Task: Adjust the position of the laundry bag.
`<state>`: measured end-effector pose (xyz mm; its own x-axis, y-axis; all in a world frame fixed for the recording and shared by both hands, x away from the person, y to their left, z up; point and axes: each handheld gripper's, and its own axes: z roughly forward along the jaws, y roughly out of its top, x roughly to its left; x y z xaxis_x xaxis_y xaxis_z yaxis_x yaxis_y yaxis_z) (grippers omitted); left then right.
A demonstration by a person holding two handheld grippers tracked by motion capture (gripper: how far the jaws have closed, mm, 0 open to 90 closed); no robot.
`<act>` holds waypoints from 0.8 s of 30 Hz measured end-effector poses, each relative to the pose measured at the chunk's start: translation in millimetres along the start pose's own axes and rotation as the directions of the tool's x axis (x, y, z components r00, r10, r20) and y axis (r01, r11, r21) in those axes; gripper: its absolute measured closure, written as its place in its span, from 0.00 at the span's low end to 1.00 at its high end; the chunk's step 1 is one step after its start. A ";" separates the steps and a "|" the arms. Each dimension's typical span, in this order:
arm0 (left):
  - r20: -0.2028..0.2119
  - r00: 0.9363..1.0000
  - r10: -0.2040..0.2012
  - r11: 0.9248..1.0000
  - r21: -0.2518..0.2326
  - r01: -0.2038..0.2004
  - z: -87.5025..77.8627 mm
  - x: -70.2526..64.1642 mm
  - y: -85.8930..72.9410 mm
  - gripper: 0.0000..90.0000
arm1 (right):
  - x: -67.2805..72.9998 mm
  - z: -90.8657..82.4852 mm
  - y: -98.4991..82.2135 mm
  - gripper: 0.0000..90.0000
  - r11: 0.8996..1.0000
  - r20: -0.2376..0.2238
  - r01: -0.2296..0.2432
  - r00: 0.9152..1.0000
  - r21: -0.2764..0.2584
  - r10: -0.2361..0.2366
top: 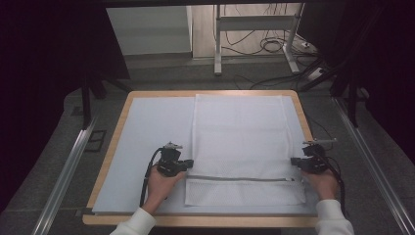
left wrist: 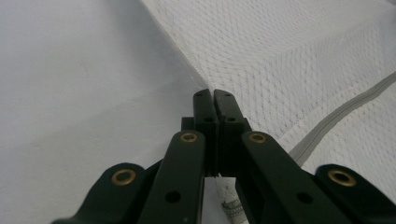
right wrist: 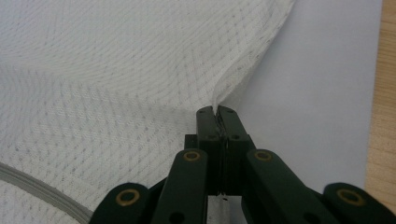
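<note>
A white mesh bag [top: 240,132] lies flat on the pale mat [top: 151,127], with a grey zipper [top: 240,178] running across it near the front. My left gripper [top: 189,163] is shut on the bag's left edge, just above the zipper. In the left gripper view the jaws [left wrist: 214,93] meet right at the mesh edge [left wrist: 289,56], with the zipper [left wrist: 345,105] off to the right. My right gripper [top: 294,161] is shut on the bag's right edge. In the right gripper view its jaws [right wrist: 217,109] pinch a raised fold of mesh [right wrist: 116,70].
The mat covers a wooden table [top: 110,161] whose rim shows on every side. Beyond the far edge stand a metal desk frame [top: 254,29] and loose cables [top: 274,46] on the floor. Metal rails [top: 68,166] run along both sides of the table.
</note>
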<state>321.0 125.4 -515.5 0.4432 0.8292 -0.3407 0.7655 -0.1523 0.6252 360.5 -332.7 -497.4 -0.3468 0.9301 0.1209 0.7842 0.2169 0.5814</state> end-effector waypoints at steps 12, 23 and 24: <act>-0.006 1.000 -0.007 1.000 0.005 0.007 -5.2 7.9 -3.6 1.00 | 7.3 2.3 0.9 0.98 1.000 -0.013 0.012 1.000 -0.002 -0.012; -0.013 1.000 -0.021 1.000 -0.003 0.021 -15.9 19.6 -7.1 1.00 | 21.3 5.2 3.5 0.98 0.999 -0.039 0.042 0.998 -0.006 -0.042; -0.013 1.000 -0.023 1.000 -0.001 0.023 -16.1 20.0 -7.3 1.00 | 22.0 5.0 3.7 0.98 0.999 -0.041 0.045 0.998 -0.006 -0.045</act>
<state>316.8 151.8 -515.6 0.4192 0.8396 -0.3455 0.7750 -0.1327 0.6179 358.3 -310.0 -496.6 -0.4022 0.9067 0.1272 0.7651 0.2565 0.5907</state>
